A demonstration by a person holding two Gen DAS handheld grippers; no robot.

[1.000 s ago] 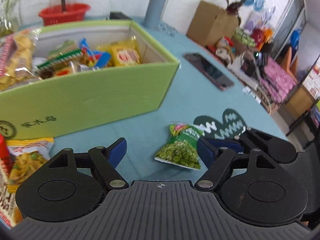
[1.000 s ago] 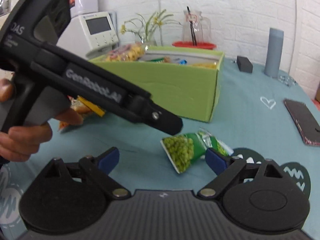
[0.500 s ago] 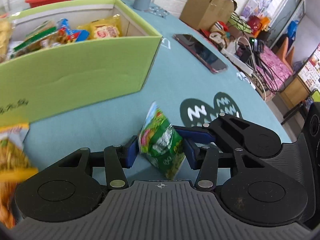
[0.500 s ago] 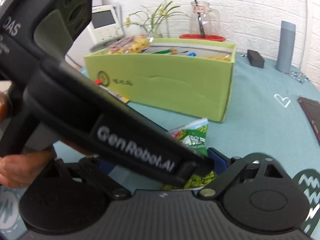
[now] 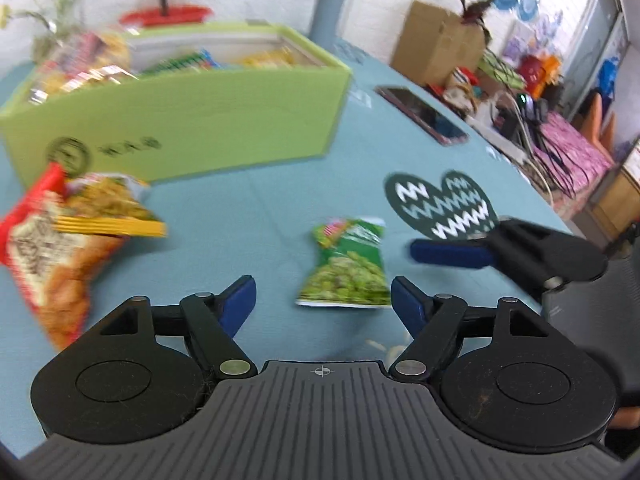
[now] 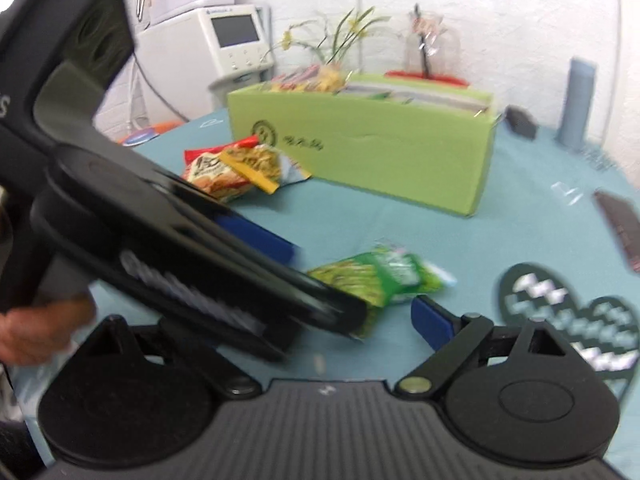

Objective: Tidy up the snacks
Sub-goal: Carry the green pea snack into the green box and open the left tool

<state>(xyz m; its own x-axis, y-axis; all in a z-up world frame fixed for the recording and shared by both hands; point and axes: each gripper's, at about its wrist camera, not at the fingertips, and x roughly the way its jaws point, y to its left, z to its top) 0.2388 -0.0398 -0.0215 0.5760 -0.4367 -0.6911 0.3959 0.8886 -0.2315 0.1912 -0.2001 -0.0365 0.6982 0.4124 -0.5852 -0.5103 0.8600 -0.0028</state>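
The green pea packet (image 5: 347, 269) lies flat on the teal tabletop (image 5: 248, 200), well in front of the green snack box (image 5: 192, 120) and just ahead of the left gripper (image 5: 322, 294), whose jaws have just been opening and now stand apart with nothing pressed between them; the packet sits beyond the tips, not in them. The right gripper (image 6: 360, 320) comes in from the packet's other side with its jaws wide and empty. In the right wrist view the left tool's body crosses directly over the packet's near end, so the two tools risk knocking together if both close in at once. The slick, puffy packet could also skid or fold away from a shallow pinch. Nearer the box, the red and yellow snack bags (image 5: 60, 240) overlap and could be dragged along.
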